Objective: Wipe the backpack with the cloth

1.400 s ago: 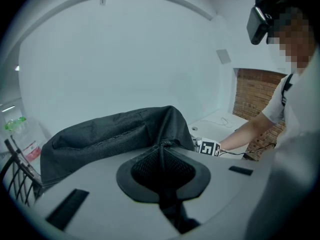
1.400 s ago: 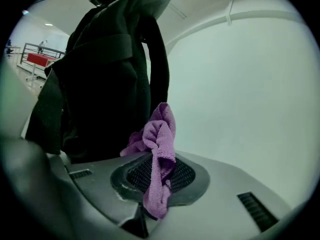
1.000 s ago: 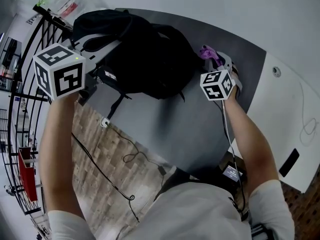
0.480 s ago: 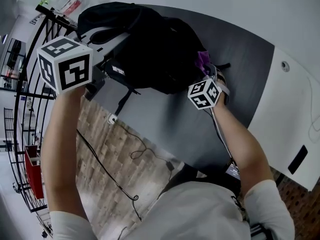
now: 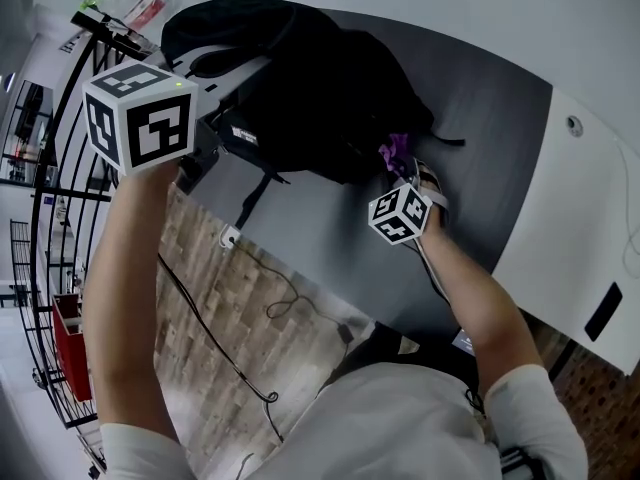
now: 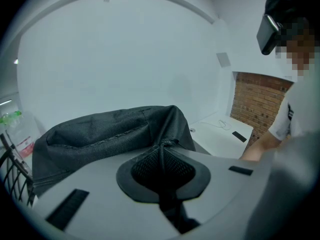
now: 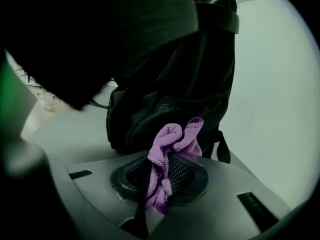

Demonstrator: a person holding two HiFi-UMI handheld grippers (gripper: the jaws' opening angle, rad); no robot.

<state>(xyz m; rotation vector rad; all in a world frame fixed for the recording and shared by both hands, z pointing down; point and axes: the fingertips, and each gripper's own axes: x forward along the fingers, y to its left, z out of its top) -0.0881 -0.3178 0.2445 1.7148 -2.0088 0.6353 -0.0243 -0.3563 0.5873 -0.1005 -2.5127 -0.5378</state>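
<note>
Clamping the purple cloth (image 7: 172, 136) tight between closed jaws, the right gripper (image 7: 161, 159) has slid down the side of the backpack (image 5: 310, 88) toward the person over the last second, so a wiping stroke seems under way. The left gripper (image 6: 162, 149), jaws shut on a pinch of the bag's fabric, steadies it on the table (image 5: 340, 258)

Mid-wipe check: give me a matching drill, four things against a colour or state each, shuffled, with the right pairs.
1 backpack
2 cloth
3 left tongs
4 right tongs

a purple, bunched
b shut on the backpack
c black, on the grey table
d shut on the cloth

Pairs: 1-c, 2-a, 3-b, 4-d
</note>
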